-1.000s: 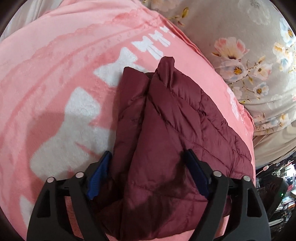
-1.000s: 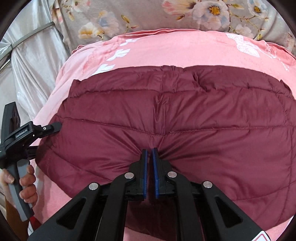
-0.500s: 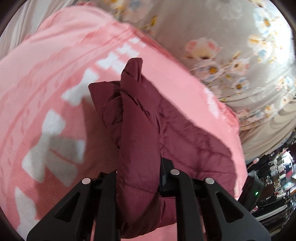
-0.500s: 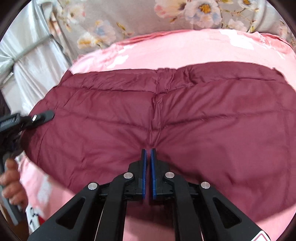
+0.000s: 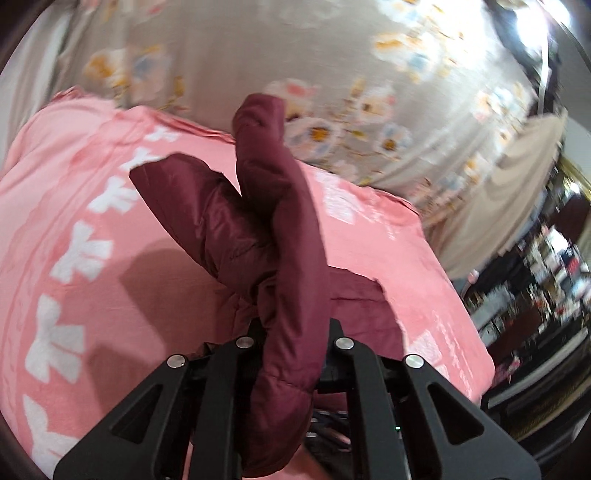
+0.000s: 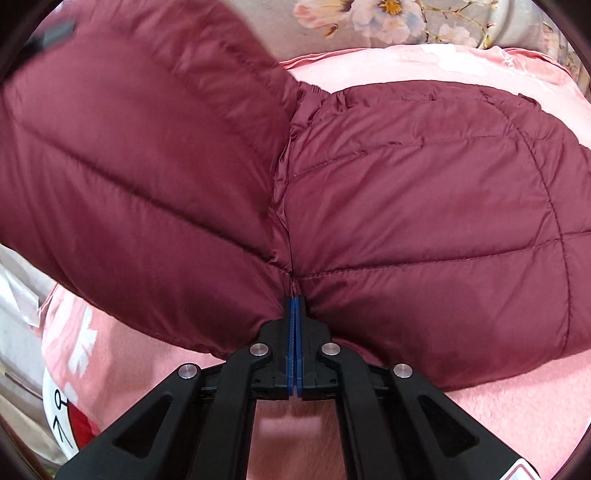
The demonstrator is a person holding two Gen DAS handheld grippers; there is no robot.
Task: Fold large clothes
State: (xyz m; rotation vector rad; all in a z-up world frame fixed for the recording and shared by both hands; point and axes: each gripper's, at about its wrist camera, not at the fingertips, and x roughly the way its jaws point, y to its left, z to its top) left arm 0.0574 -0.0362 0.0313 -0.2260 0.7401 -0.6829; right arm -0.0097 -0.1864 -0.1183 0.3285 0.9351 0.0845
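A maroon quilted puffer jacket (image 6: pixel 424 221) lies on a pink blanket (image 6: pixel 498 406). My right gripper (image 6: pixel 294 306) is shut on the jacket's near edge at its centre seam. The jacket's left half (image 6: pixel 129 166) is lifted and hangs above the blanket, folding toward the right half. In the left wrist view my left gripper (image 5: pixel 295 343) is shut on a thick fold of the jacket (image 5: pixel 291 258) and holds it raised above the pink blanket (image 5: pixel 110 295). The left fingertips are hidden by the fabric.
A grey floral sheet (image 5: pixel 332 74) lies beyond the pink blanket, also in the right wrist view (image 6: pixel 388 18). Cluttered shelves (image 5: pixel 535 288) stand at the right. A white cushion with a cartoon face (image 6: pixel 62 406) sits at the lower left.
My left gripper closed on the jacket's left end and lifted it up and over toward the right. The right gripper stayed shut on the near edge.
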